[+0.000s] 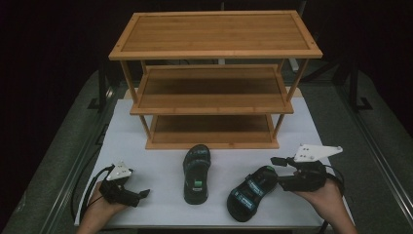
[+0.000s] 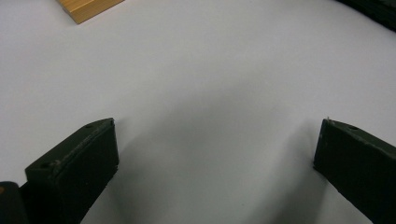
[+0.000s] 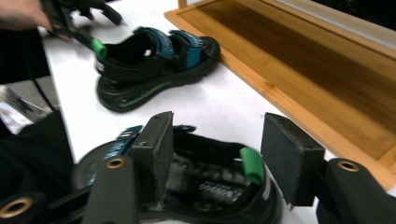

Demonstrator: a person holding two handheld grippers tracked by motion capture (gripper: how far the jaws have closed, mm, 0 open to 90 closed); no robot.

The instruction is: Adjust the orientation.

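Two black sandals with teal straps lie on the white table top [image 1: 136,146] before a wooden rack. The left sandal [image 1: 197,173] points toward the rack; the right sandal [image 1: 251,192] lies slanted. My right gripper [image 1: 278,171] is open at the right sandal's heel end. In the right gripper view its jaws stand on either side of that sandal's heel [image 3: 210,182], near the green pull tab [image 3: 252,165], with gaps on both sides. My left gripper [image 1: 141,196] rests at the front left, apart from the shoes. It is open over bare table [image 2: 215,149].
The three-tier bamboo rack [image 1: 214,48] stands at the back middle with all its shelves bare; its lowest board [image 3: 303,60] runs close to the right gripper. The other sandal [image 3: 154,60] lies beyond. Dark floor and metal rails flank the table.
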